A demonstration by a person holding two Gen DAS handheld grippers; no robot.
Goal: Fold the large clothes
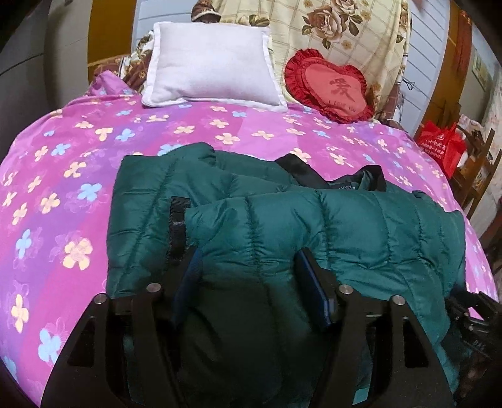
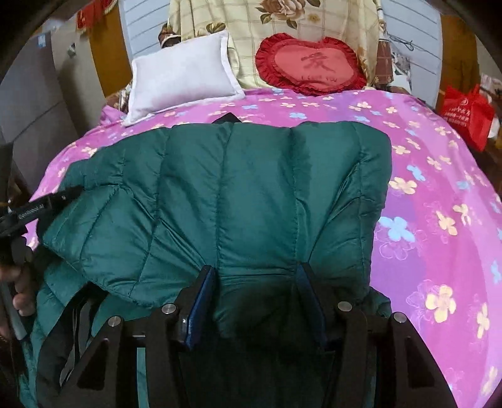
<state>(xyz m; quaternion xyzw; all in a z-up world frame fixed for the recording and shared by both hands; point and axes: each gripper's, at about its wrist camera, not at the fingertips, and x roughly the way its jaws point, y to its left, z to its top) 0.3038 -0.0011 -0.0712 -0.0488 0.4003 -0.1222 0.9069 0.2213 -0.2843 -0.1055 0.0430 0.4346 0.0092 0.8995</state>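
A dark green quilted puffer jacket (image 1: pixel 282 226) lies partly folded on a pink flowered bedspread (image 1: pixel 78 175). My left gripper (image 1: pixel 248 254) has jacket fabric bunched between its blue-padded fingers at the near edge. In the right wrist view the jacket (image 2: pixel 251 188) spreads over the bedspread (image 2: pixel 439 194), and my right gripper (image 2: pixel 255 271) has a padded panel of it between its fingers. The left gripper shows at the left edge of the right wrist view (image 2: pixel 47 204). Black trim shows at the jacket's far side (image 1: pixel 298 169).
A white pillow (image 1: pixel 213 66) and a red heart-shaped cushion (image 1: pixel 329 88) lean at the head of the bed against a floral quilt (image 1: pixel 329 28). A red bag (image 1: pixel 439 144) sits on a wooden chair at the right. A grey cabinet (image 2: pixel 34 110) stands left.
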